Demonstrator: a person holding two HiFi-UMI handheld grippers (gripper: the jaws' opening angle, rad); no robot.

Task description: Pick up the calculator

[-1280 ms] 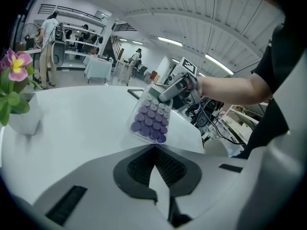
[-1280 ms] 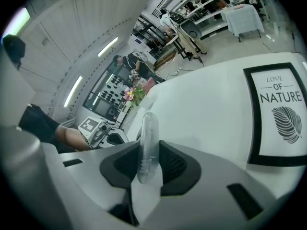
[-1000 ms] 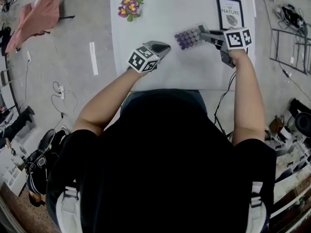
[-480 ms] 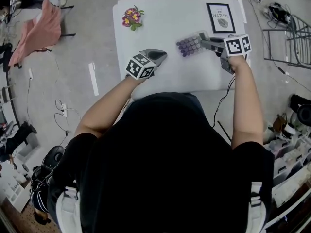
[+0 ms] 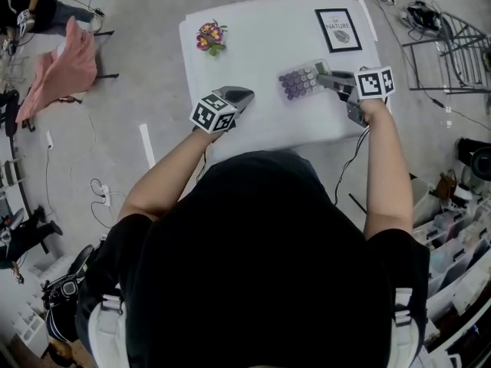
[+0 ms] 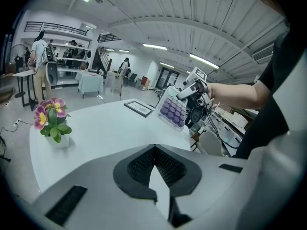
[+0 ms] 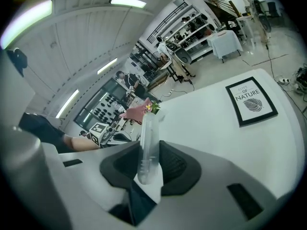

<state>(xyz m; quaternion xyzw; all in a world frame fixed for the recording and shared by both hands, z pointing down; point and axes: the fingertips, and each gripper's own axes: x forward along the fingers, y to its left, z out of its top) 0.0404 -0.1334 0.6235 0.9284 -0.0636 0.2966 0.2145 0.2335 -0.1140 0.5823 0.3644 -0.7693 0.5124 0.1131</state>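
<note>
A clear-cased pocket calculator [image 5: 301, 81] with rows of round purple keys and a small grey display hangs in the air over the tabletop [image 5: 261, 44], towards its right edge and about midway between the near and far edges. The right gripper [image 5: 328, 78] clamps it by the display end. It is tilted, with its keypad turned up and to the left, and its free end reaches towards the tabletop's middle
</note>
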